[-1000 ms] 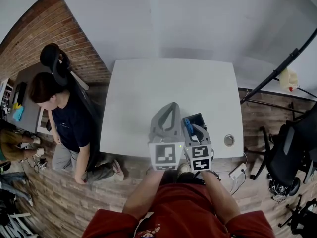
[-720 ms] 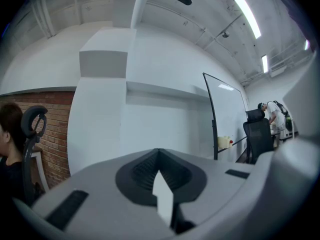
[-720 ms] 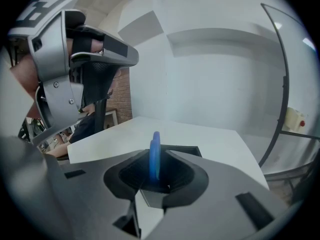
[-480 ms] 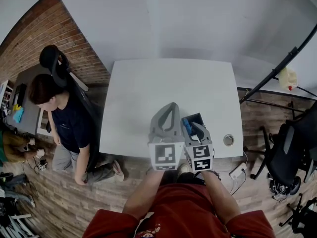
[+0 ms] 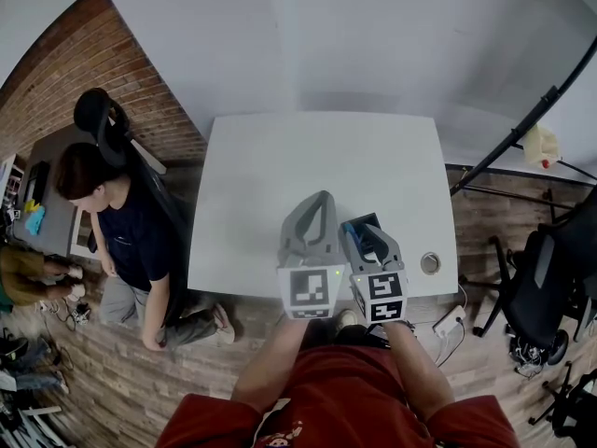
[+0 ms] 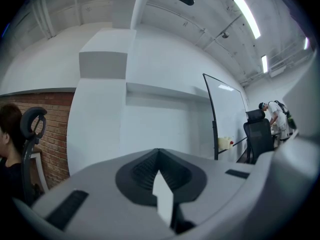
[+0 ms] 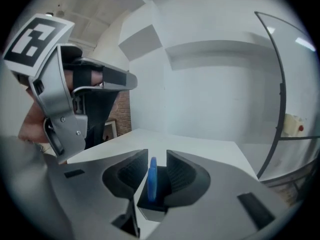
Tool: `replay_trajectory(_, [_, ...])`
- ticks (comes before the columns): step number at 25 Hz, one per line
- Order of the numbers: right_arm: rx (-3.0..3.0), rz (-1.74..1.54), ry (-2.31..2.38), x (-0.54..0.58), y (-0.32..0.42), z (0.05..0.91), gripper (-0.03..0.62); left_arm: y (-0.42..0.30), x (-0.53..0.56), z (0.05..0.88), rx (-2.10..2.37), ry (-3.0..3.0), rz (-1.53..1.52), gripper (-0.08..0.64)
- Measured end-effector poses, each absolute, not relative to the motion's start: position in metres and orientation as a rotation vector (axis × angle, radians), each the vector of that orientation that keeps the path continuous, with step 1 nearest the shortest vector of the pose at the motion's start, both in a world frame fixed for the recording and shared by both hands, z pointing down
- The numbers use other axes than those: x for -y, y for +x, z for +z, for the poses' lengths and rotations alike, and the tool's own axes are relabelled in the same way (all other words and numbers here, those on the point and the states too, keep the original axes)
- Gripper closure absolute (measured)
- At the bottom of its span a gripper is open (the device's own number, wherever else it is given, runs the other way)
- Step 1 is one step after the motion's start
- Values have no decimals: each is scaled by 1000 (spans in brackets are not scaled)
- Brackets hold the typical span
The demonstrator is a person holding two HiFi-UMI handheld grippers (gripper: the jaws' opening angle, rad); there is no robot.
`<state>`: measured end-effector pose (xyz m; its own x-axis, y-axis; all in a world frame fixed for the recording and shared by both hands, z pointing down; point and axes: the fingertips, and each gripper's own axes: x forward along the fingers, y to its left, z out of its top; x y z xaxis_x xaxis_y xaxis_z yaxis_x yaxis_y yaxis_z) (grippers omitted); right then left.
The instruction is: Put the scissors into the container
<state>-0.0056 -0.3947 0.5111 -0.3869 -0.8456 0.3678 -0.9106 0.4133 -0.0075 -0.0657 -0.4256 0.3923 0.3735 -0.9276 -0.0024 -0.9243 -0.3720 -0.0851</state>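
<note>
The blue-handled scissors (image 7: pixel 151 180) stand upright in the small black container (image 7: pixel 152 208), seen in the right gripper view between my right gripper's (image 7: pixel 152 165) pads. Those jaws have just been opening and stand apart, clear of the handle on both sides. In the head view the container (image 5: pixel 371 221) sits near the front right of the white table (image 5: pixel 280 175), with my right gripper (image 5: pixel 362 232) just above it. My left gripper (image 5: pixel 323 198) hovers beside it to the left, its jaws meeting at the tip with nothing in them; in the right gripper view it (image 7: pixel 70 101) fills the left side.
A small round metal object (image 5: pixel 430 263) lies near the table's front right edge. A person in a dark shirt (image 5: pixel 117 217) bends beside the table's left side, near an office chair (image 5: pixel 101 110). Another black chair (image 5: pixel 550 278) and a slanted black pole (image 5: pixel 522 138) stand at the right.
My right gripper's jaws have spread apart and let go of the scissors, and the gripper has lifted a little. The scissors stay standing in the container. The left gripper has kept still.
</note>
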Motion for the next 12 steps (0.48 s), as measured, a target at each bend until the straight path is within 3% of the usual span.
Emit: replay_trajectory(12, [2423, 214, 1646, 406, 15, 461, 471, -56, 425, 390, -1676, -2556, -75, 549])
